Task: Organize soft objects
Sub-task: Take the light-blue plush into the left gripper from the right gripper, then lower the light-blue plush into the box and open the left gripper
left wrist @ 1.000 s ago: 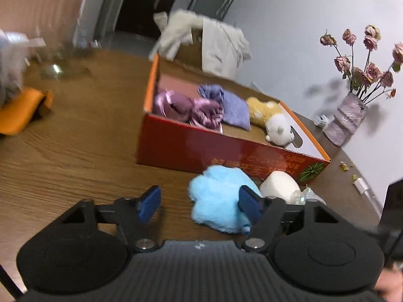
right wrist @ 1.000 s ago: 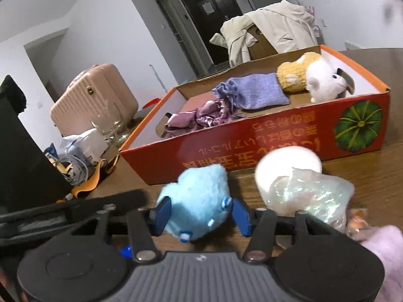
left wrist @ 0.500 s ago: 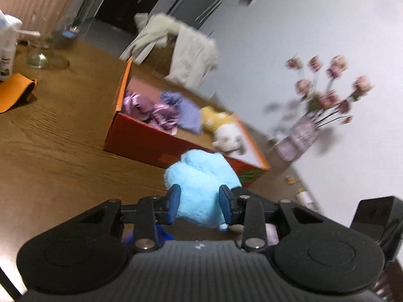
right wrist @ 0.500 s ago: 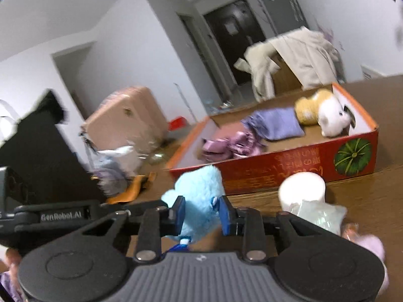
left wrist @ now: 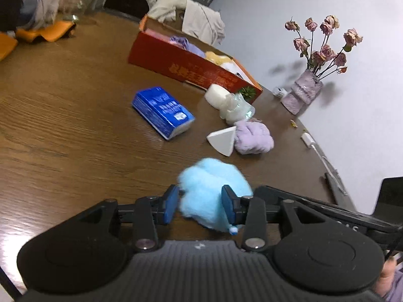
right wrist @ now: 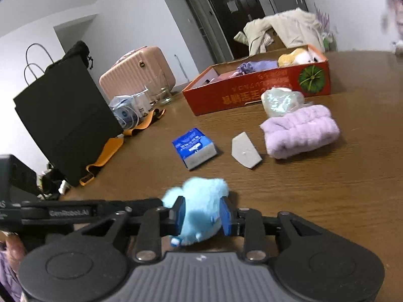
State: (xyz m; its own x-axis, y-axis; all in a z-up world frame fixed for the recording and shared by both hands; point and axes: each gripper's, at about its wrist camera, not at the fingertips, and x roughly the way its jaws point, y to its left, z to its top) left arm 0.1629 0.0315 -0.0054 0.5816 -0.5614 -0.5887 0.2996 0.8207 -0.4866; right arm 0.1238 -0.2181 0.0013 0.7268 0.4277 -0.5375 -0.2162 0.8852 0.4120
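Note:
A fluffy light-blue plush [left wrist: 211, 183] hangs just above the wooden table, with both grippers on it from opposite sides. My left gripper [left wrist: 200, 205] has its blue pads against the plush's flanks, and its jaws are opening. My right gripper [right wrist: 201, 215] also has the plush [right wrist: 201, 191] between its pads, and its jaws are opening too. The red cardboard box [left wrist: 189, 68], also in the right wrist view [right wrist: 252, 95], stands farther back. It holds purple cloths and a yellow-and-white plush.
On the table between me and the box lie a blue tissue pack [left wrist: 162, 112], a white wedge [left wrist: 223, 141], a lilac towel [right wrist: 299, 132] and a shiny crumpled bag [right wrist: 279, 102]. A vase of dried roses [left wrist: 301, 95] stands at the right edge. A black bag [right wrist: 65, 115] is on the left.
Both grippers closed on the blue plush beside the box and carried it back, away from the box. The jaws now stand a little wider than half a second ago.

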